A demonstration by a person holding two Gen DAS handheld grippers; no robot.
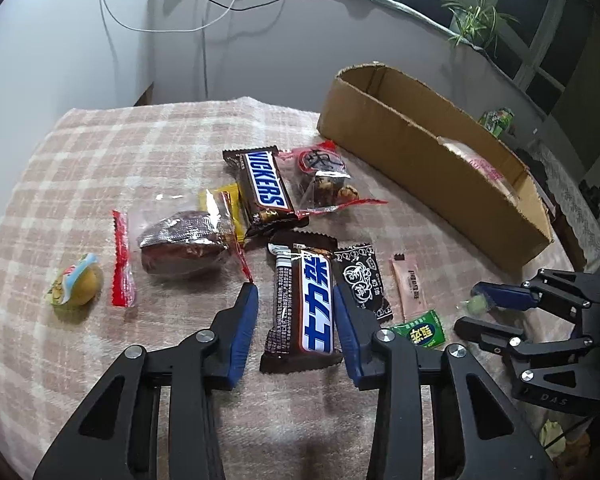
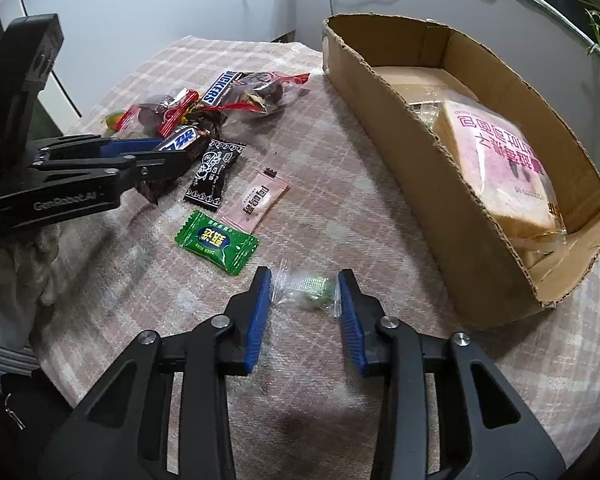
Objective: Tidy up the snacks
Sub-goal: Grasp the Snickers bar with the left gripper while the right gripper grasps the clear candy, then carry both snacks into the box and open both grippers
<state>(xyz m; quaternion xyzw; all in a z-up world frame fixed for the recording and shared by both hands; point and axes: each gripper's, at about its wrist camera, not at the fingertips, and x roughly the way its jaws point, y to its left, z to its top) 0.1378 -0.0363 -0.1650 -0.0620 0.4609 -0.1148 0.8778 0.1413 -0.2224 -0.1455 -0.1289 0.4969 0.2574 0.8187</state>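
A brown Snickers bar with Chinese lettering [image 1: 312,304] lies on the checked cloth between the fingers of my left gripper [image 1: 295,288]. The right pad is at the bar's edge; a narrow gap shows at the left pad. My right gripper [image 2: 305,272] straddles a small green sweet in a clear twist wrapper [image 2: 314,290], whose wrapper ends reach both pads without being squeezed. Each gripper also appears side-on in the other view: the left gripper [image 2: 176,150] and the right gripper [image 1: 469,307]. The cardboard box [image 2: 420,152] holds a packet of bread [image 2: 500,160].
More snacks lie on the cloth: an English-lettered Snickers [image 1: 264,184], a black sweet [image 2: 214,172], a pink sachet [image 2: 256,200], a green packet [image 2: 216,242], a red-edged date packet [image 1: 184,240], a walnut packet [image 1: 324,176] and a yellow sweet [image 1: 76,284]. The box [image 1: 400,120] stands at the right.
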